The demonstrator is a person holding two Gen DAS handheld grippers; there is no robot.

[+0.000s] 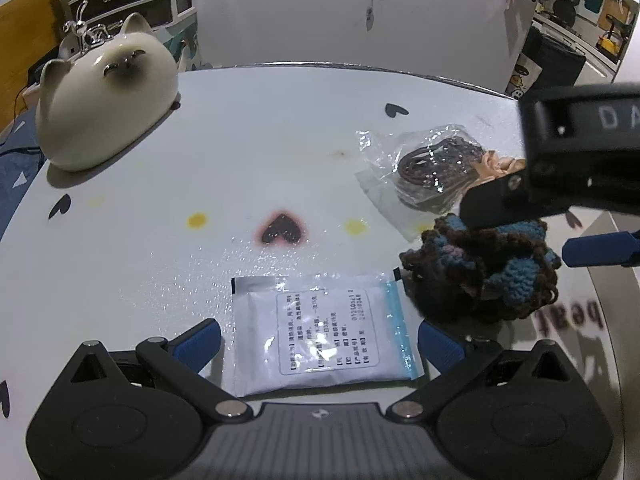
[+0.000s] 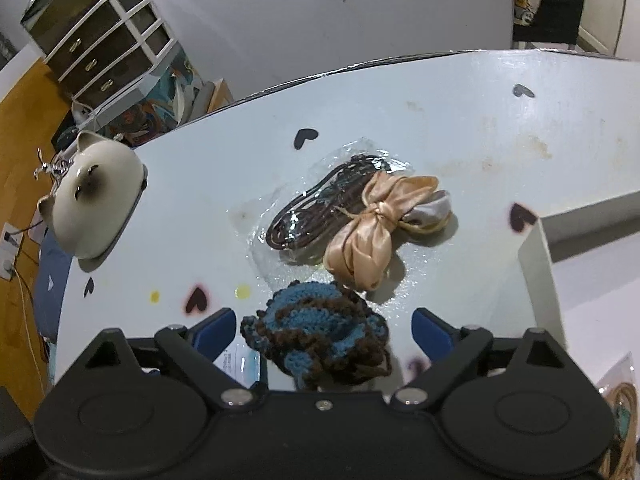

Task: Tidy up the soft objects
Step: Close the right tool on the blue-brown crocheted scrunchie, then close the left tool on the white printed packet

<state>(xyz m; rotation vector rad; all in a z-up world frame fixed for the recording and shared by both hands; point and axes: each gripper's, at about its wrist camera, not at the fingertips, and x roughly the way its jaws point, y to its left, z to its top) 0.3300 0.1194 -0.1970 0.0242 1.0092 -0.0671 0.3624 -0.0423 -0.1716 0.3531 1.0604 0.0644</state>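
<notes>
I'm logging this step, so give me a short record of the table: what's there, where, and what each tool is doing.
surface: white table with heart prints
crochet scrunchie: between the open right tool fingers, not gripped
satin bow: behind the scrunchie, partly on the bagged cord
white sachet: flat, between the open left tool fingers
ceramic cat: far left

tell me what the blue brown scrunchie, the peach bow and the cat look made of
Scrunchie: crocheted yarn, matte, stitches visible. Bow: satin-like fabric, soft sheen on the folds. Cat: probably glazed ceramic, hard glossy highlights.
</notes>
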